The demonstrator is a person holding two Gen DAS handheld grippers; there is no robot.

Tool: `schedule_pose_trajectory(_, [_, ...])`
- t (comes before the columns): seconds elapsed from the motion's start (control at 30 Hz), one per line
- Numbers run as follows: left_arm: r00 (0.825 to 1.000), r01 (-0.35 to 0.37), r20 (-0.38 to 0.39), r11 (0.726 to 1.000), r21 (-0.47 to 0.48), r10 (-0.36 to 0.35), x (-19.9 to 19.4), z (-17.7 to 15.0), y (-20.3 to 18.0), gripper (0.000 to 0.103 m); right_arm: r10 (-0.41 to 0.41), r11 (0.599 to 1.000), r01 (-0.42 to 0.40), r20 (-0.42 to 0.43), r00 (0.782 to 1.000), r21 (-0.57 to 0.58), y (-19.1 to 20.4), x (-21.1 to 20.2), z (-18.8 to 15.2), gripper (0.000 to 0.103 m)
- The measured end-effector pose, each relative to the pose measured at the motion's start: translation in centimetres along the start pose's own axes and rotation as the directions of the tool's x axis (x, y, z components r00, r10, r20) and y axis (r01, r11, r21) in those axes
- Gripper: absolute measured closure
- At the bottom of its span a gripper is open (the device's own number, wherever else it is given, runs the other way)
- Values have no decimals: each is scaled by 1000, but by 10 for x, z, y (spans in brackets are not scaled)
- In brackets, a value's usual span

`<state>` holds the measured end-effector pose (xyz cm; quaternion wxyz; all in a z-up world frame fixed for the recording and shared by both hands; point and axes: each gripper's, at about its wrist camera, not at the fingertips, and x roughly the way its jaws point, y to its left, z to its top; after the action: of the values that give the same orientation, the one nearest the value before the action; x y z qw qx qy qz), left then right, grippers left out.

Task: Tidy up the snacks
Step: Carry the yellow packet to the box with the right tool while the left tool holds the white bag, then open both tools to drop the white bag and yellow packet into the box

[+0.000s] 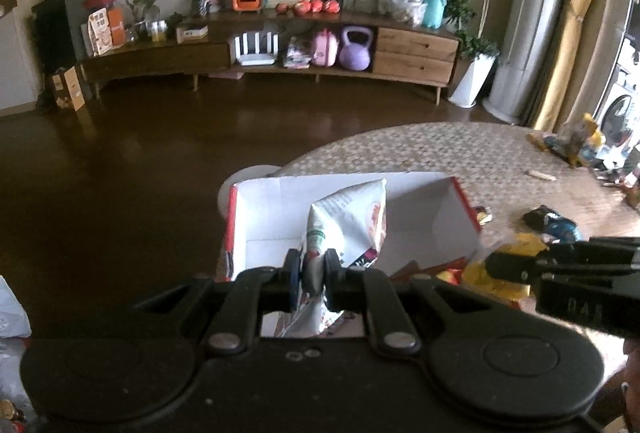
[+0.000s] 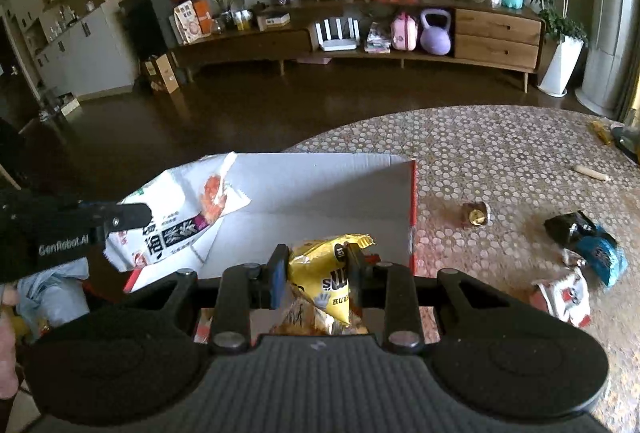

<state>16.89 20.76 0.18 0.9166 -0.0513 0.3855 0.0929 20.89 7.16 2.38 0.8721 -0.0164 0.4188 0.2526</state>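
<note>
Grippers both loaded over the open white box [image 2: 320, 189] at the table [image 2: 500, 153] edge: left gripper [image 1: 314, 275] pinched tight on a white snack bag [image 1: 352, 221], right gripper [image 2: 316, 273] clamped, jaws partly apart, on a yellow snack bag [image 2: 324, 273]. Loose packets [image 2: 588, 245] lay on the table, right of the box.

I see matt black plastic on the left gripper [image 1: 314, 275] and right gripper [image 2: 316, 279], with bare metal rivets. The white snack bag [image 1: 352, 225] and yellow snack bag [image 2: 326, 273] are glossy, crinkled film. The box [image 2: 320, 185] is smooth white cardboard. The tablecloth [image 2: 500, 153] looks patterned and slightly glossy. The floor [image 1: 120, 161] shines darkly.
</note>
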Motion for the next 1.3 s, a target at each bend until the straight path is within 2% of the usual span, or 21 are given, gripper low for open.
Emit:
schedule_pose_trajectory(0.4, [995,-32,-89,999,17,33,59,-5,10,94,-18,1000,19,-70,997,10,-5,68,13,73])
schedule_pose_trajectory(0.7, [986,-30,-166,998,46,37,88,-16,7,93,-22,999,25,-98,995,25,-12,86,9,73])
schedule_pose_trajectory(1.0, [980,-22,-197,999,47,31,91,-19,4,75,-13,999,18,-107,994,40,-14,84,6,73])
schedule_pose_trajectory(1.07, [980,-16,-197,999,30,21,88,-19,5,61,-9,999,14,-107,994,47,-16,81,5,73])
schedule_pose_trajectory(1.2, [986,-21,-166,999,40,28,79,-17,3,48,2,998,4,-102,995,56,-17,73,4,72])
schedule_pose_trajectory(1.23, [986,-22,-161,999,41,29,77,-17,2,42,6,998,-1,-101,995,55,-17,70,3,61])
schedule_pose_trajectory(1.27, [988,-23,-155,999,41,30,75,-17,1,36,5,999,0,-92,996,53,-16,66,3,42])
schedule_pose_trajectory(1.3, [989,-26,-145,999,42,31,71,-17,0,35,1,999,3,-78,997,51,-15,62,2,35])
